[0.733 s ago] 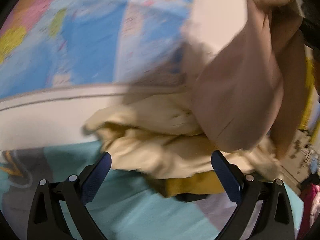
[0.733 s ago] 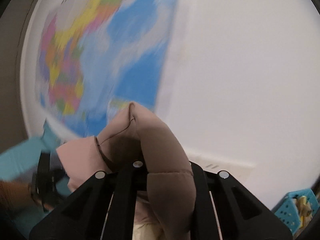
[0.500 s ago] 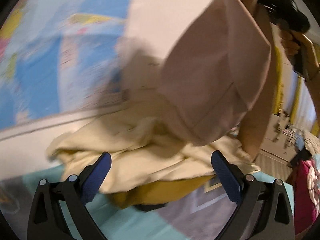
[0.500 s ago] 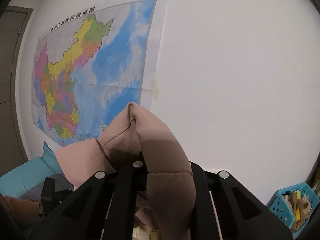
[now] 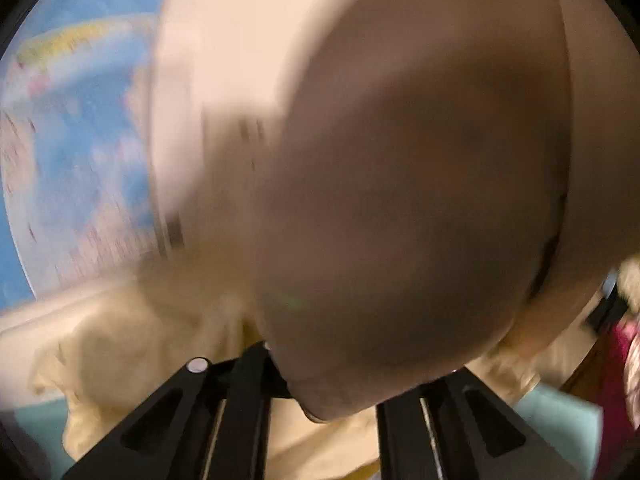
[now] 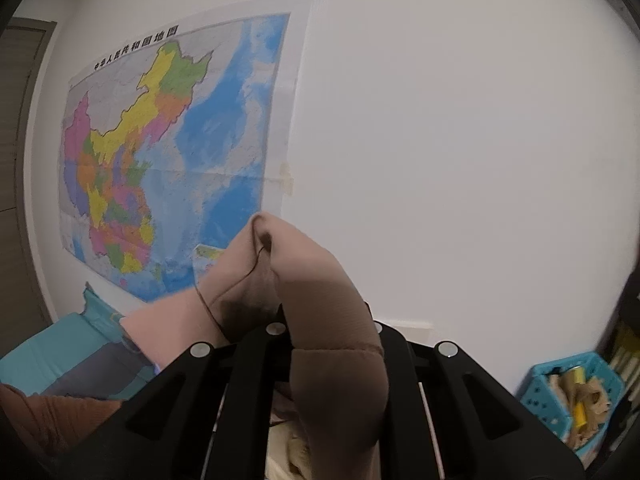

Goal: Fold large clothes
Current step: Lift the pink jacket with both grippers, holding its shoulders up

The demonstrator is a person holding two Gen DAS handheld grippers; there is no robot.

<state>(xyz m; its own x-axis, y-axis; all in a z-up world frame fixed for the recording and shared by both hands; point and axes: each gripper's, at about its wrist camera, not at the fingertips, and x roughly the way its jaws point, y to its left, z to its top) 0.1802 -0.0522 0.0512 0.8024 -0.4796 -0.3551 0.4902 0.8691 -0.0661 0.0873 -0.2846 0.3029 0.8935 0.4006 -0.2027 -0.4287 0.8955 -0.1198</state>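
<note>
A large tan-brown garment (image 5: 420,180) fills most of the blurred left wrist view. Its lower edge drapes over my left gripper (image 5: 320,368), whose jaws stand together with the cloth caught between them; the tips are hidden by the fabric. In the right wrist view the same brown garment (image 6: 332,292) bulges up out of my right gripper (image 6: 324,320), which is shut on a fold of it and held up facing the wall. A pile of cream clothes (image 5: 120,352) lies below the left gripper.
A coloured wall map (image 6: 168,152) hangs on the white wall, map (image 5: 60,160) blurred at left. Teal mat (image 6: 60,344) lies below, with a rust-brown sleeve (image 6: 48,420) at lower left. A blue perforated basket (image 6: 568,396) stands at lower right; a door (image 6: 16,160) is at far left.
The left gripper's jaws went from wide apart to together. The brown garment came much closer and now covers most of the left view. The right gripper's hold is unchanged.
</note>
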